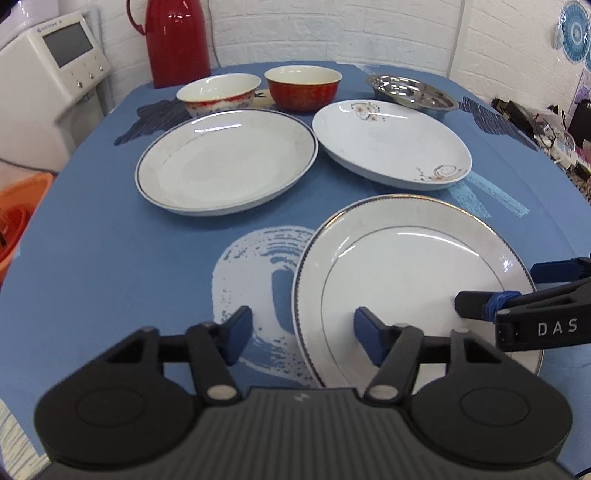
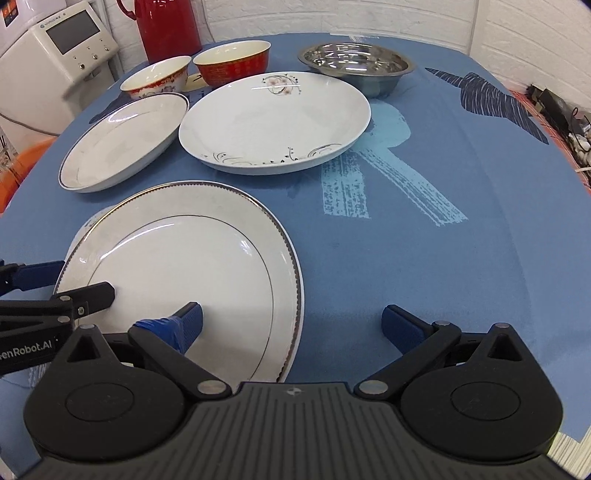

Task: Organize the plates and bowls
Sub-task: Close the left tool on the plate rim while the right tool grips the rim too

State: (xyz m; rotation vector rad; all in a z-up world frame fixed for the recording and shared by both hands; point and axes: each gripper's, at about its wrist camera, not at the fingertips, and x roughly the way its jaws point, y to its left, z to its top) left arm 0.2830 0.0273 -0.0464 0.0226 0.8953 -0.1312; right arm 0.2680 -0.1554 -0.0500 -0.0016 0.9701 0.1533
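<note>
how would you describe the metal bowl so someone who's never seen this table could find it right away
Start at the tall red thermos at the far edge of the blue tablecloth, then follow the back row of bowls away from it: the white bowl with red trim, then the red bowl. The metal bowl comes last, behind the floral plate. It is the only shiny steel dish; every other one is ceramic.

Red thermos stands at the blue tablecloth's far edge; white screened appliance beside it.
</note>
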